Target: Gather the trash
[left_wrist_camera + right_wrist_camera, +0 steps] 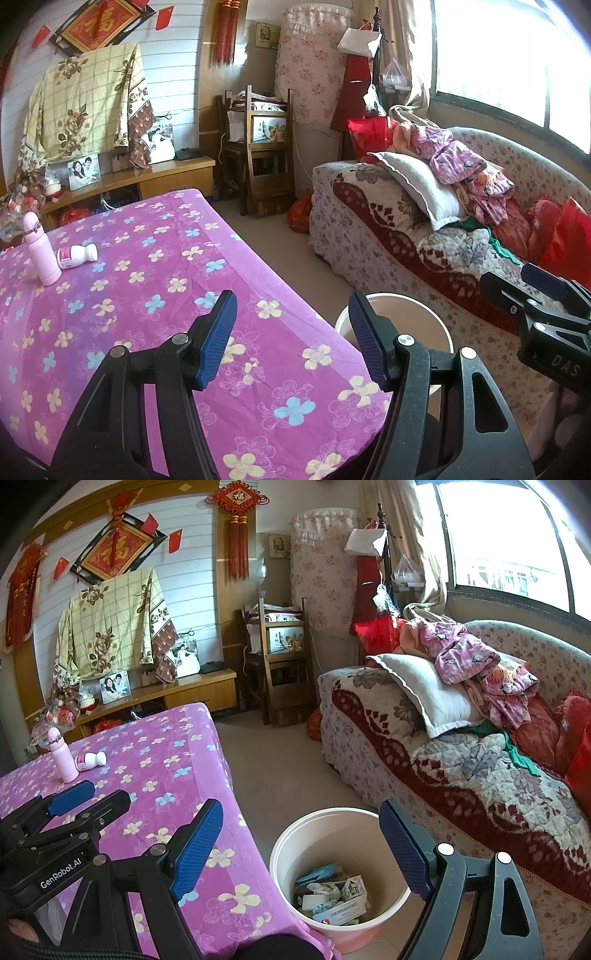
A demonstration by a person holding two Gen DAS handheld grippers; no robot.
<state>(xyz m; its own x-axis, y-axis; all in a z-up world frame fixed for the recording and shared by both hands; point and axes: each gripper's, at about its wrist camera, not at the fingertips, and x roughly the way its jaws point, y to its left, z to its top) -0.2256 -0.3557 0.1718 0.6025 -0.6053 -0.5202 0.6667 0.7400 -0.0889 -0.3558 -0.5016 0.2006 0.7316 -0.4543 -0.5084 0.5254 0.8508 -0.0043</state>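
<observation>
My left gripper (290, 306) hangs open over the near edge of a table (147, 295) covered in purple flowered cloth, with nothing between its blue pads. My right gripper (301, 812) stands open above a pale pink bin (332, 834) on the floor beside the table (166, 760). In the bin lies trash (332, 893): cartons, wrappers and crumpled paper. A pink bottle (42, 251) (62, 755) stands upright at the table's far left. A white pill bottle (77, 255) (90, 760) lies on its side next to it. Each view also shows the other gripper: the right gripper (513, 278), the left gripper (109, 794). The bin (406, 314) shows partly behind my left fingers.
A sofa (443, 775) piled with blankets, a pillow and clothes runs along the right under the window. A wooden chair (280, 657) and a low cabinet (192, 690) with framed photos stand at the back wall. Bare tiled floor (280, 760) lies between table and sofa.
</observation>
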